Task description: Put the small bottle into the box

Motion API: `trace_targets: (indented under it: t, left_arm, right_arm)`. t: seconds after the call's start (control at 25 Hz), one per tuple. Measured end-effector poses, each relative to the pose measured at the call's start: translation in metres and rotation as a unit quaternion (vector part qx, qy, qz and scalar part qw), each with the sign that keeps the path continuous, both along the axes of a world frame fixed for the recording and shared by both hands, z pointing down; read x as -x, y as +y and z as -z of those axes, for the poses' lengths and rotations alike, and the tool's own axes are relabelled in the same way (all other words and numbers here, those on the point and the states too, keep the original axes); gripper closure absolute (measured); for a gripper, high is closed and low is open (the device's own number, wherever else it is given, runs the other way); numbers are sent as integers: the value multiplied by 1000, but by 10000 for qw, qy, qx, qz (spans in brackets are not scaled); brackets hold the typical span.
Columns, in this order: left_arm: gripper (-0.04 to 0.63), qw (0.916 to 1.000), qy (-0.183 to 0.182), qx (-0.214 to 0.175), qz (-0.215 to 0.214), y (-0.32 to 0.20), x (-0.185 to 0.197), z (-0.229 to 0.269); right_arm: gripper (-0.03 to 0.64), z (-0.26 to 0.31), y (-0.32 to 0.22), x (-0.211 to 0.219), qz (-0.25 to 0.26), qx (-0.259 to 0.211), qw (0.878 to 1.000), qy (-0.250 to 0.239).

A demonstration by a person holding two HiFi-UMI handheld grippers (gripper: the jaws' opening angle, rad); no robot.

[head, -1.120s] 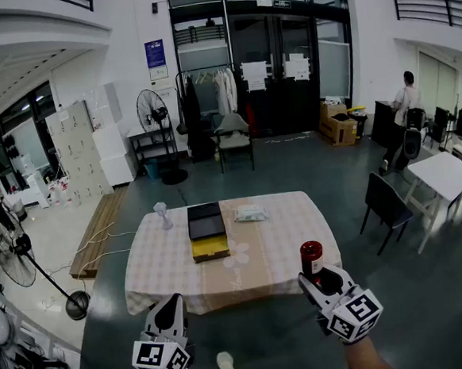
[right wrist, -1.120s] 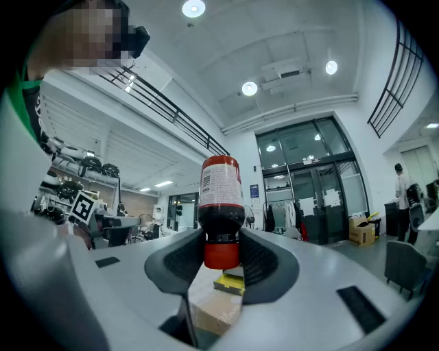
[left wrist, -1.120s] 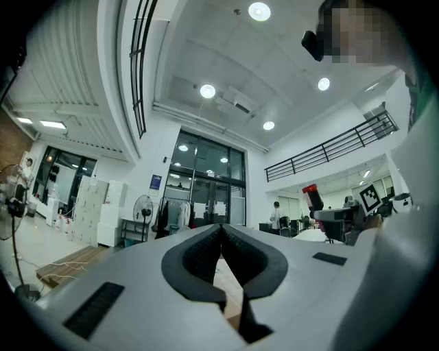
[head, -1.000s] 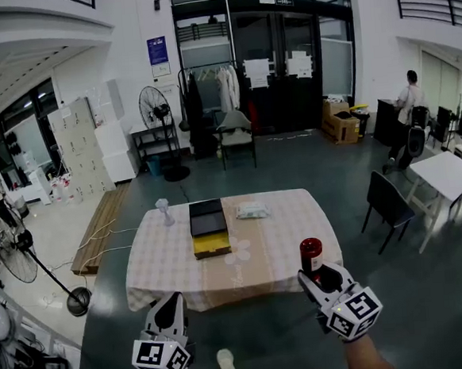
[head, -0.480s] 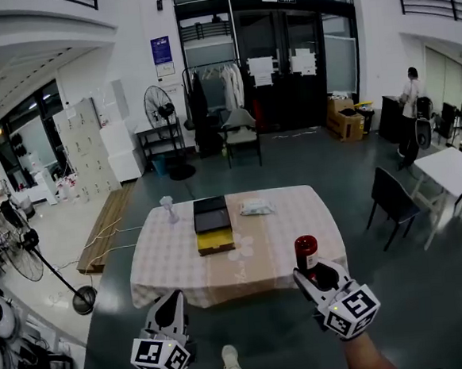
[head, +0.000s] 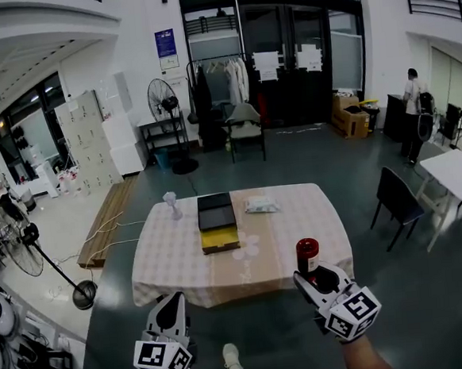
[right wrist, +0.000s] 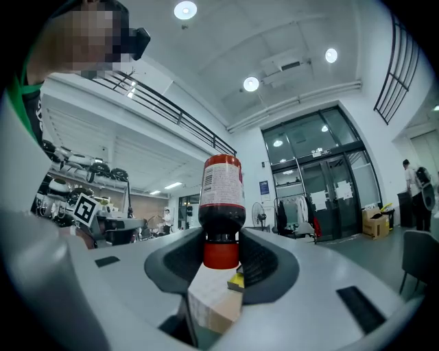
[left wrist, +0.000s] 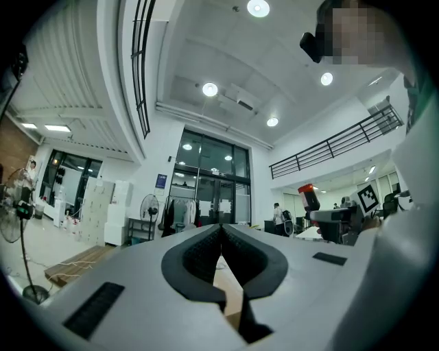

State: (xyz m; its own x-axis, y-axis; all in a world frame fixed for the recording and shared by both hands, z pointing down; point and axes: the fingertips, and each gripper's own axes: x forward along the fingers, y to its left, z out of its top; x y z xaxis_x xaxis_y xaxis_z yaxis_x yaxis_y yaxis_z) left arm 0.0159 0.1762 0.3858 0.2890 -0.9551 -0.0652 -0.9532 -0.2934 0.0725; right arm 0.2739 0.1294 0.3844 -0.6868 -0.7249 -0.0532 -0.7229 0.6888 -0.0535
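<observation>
Checked cloth covers the counter (head: 165,256) ahead of me, and the box (head: 218,224) lies near its middle, well apart from where I stand on the open floor. The fingers of my right gripper (head: 313,277) are clamped on the small bottle (head: 308,255), low down on its red part, with the dark body and label rising above the grip. My left gripper (head: 172,300) is pinched closed on nothing.

What worries me is that tall overhang. Held so low, the bottle could tip or twist between the pads if I jolt it on the way to the counter. Reaching in from the near edge, I might also clip the box's rim and shove the box along the cloth rather than set the bottle inside. From here I cannot tell which half of the box is the open tray — dark or yellow — so a hasty release could land the bottle on the lid. A white packet (head: 262,206) beside the box narrows my approach.
</observation>
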Motion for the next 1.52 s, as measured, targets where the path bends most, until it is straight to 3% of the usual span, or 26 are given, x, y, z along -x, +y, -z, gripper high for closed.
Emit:
trace_targets:
  t: [0.52, 0.96, 1.24, 1.52]
  left_arm:
    - [572, 9999, 90, 33, 40, -112, 74, 0]
    - [572, 9989, 230, -24, -409, -253, 140, 20]
    - [572, 9974, 201, -3, -694, -311, 177, 11]
    - [572, 9977, 144, 11, -661, -350, 195, 3]
  right_arm:
    - [460, 9, -116, 76, 25, 153, 9999, 35]
    - [460, 25, -246, 159, -89, 44, 10000, 4]
    - [460, 21, -302, 195, -319, 26, 9995, 57]
    - [460, 4, -344, 217, -233, 144, 9996, 50]
